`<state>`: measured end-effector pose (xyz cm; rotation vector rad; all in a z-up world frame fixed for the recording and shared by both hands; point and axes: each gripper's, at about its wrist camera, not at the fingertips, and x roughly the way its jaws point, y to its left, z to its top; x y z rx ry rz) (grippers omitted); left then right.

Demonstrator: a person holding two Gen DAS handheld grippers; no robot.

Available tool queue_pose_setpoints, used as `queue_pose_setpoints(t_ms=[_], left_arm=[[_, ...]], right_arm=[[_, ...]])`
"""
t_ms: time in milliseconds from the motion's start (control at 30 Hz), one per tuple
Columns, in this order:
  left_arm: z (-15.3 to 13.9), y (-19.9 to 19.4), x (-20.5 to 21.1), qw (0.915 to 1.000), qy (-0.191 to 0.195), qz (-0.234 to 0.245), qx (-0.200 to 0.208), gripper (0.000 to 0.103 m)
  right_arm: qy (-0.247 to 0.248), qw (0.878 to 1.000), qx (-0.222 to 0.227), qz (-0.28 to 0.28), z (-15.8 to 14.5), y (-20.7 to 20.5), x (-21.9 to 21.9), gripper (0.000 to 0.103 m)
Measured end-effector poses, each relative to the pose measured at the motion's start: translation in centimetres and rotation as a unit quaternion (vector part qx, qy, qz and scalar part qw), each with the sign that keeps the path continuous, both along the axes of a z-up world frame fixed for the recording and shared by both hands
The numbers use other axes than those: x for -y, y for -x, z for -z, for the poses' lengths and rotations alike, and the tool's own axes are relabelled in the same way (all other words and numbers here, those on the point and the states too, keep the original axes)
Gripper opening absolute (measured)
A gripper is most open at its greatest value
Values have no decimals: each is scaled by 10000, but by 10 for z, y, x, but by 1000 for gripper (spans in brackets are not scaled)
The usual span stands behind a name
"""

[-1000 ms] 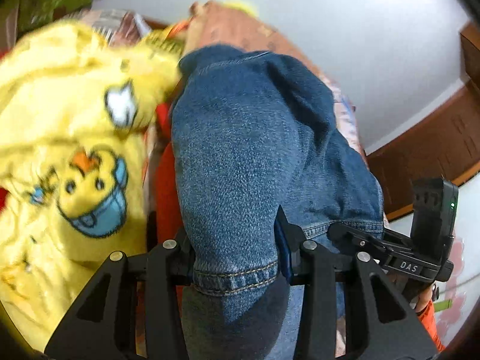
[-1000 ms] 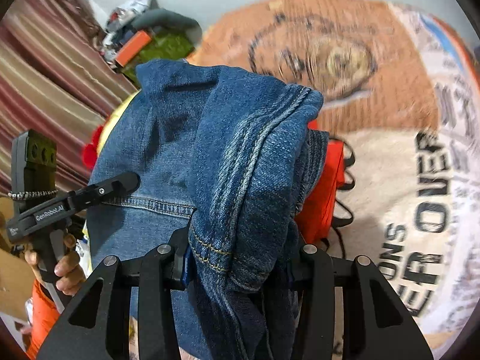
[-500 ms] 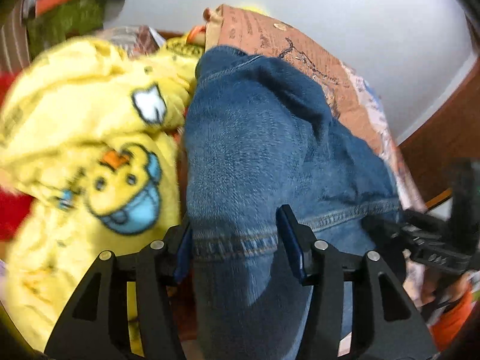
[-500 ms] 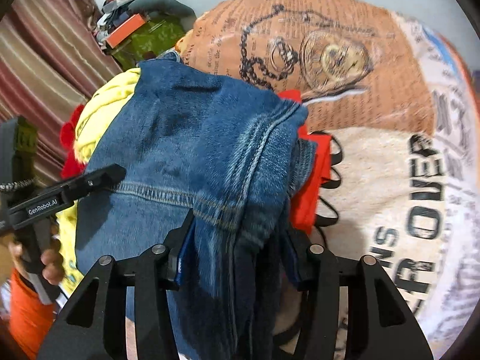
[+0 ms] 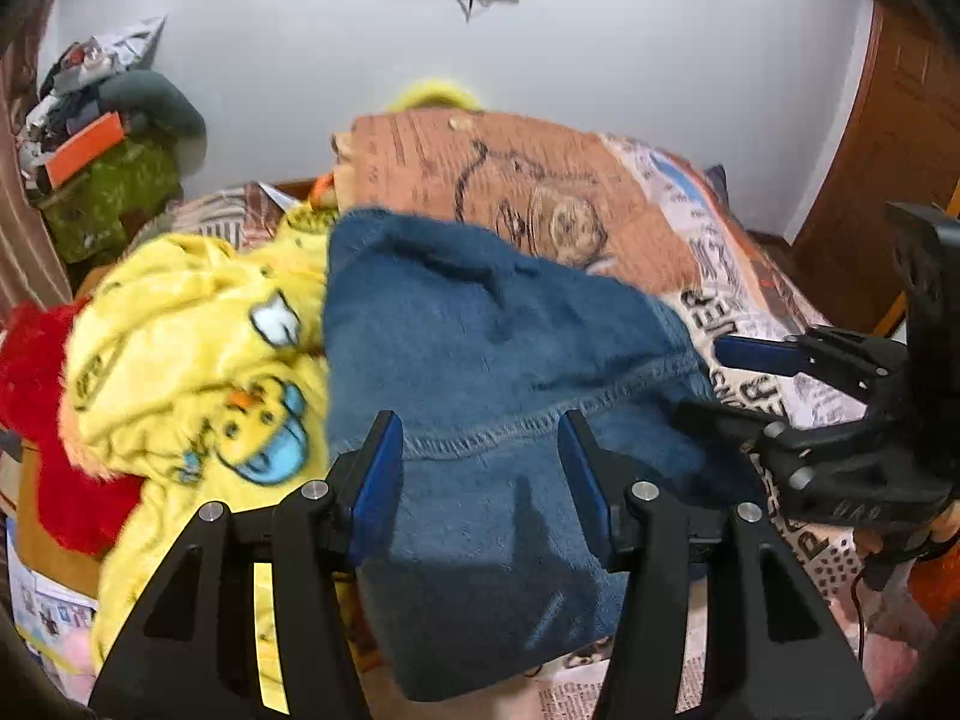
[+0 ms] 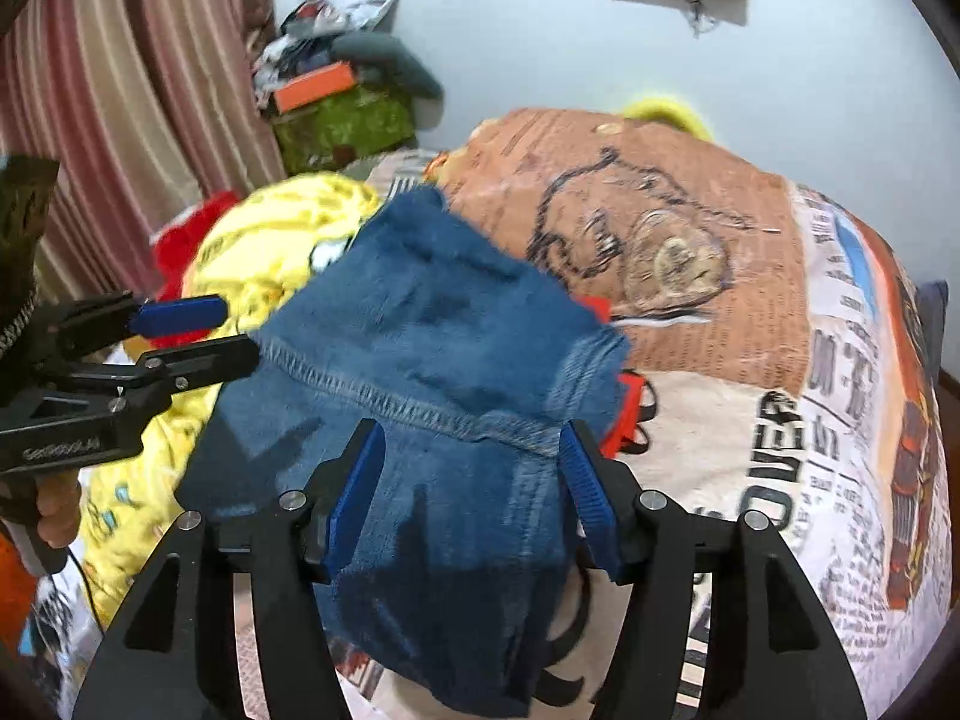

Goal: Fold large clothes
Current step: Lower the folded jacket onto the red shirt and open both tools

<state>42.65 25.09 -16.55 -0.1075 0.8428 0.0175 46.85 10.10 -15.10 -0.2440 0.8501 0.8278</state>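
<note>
- On the bedspread [image 6: 750, 420] we read the bold black letters "OVER" in the right wrist view; the finer newspaper-style print around it is too small for us to make out.
- The left wrist view shows more large black letters on the same bedspread, partly hidden by denim, so we cannot read a whole word.
- Raised lettering on the side of each gripper body is blurred and unreadable.
- The folded blue jeans [image 5: 498, 360] lie on the bed, overlapping a yellow fleece garment [image 5: 180, 324] printed with a cartoon duck, with a red fleece item [image 5: 36, 372] further left.
- The left gripper [image 5: 480, 468] stands with its blue pads apart; the hem seam of the jeans runs across the gap below, and the pads do not press the cloth.
- The right gripper [image 6: 471, 480] is opening, its pads spread either side of the bunched seam of the jeans without clamping it.
- Beside the jeans, an orange cloth with black straps [image 6: 630, 420] pokes out.
</note>
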Motion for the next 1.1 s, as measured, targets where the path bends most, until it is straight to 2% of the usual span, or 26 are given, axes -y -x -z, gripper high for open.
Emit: queue_pose_setpoints(t_ms=[100, 233, 333, 433, 533, 667, 867, 1100], left_arm=[[26, -8, 3, 9993, -93, -46, -360, 53], [49, -6, 10, 9969, -702, 21, -341, 53], [56, -3, 23, 9926, -1178, 134, -259, 54], [58, 0, 29, 9900, -1377, 91, -278, 55], [52, 5, 29, 9911, -1289, -35, -330, 56], [42, 18, 30, 9937, -1013, -90, -471, 56], [11, 54, 26, 9960, -741, -337, -366, 56], [-65, 111, 35, 9971, -396, -519, 396, 56]], right_arm=[[347, 9994, -54, -28, 25, 0, -9, 57], [712, 9971, 211, -149, 50, 2, -7, 62], [671, 9972, 213, -264, 50, 4, 1, 63], [749, 9971, 76, -139, 51, 1, 8, 72], [613, 9977, -286, 78, 54, -4, 21, 72], [542, 9971, -419, 326, 44, 1, 41, 72], [193, 9982, -126, 557, -6, 31, 69, 72], [-440, 9963, 489, 556, -81, 84, 90, 72]])
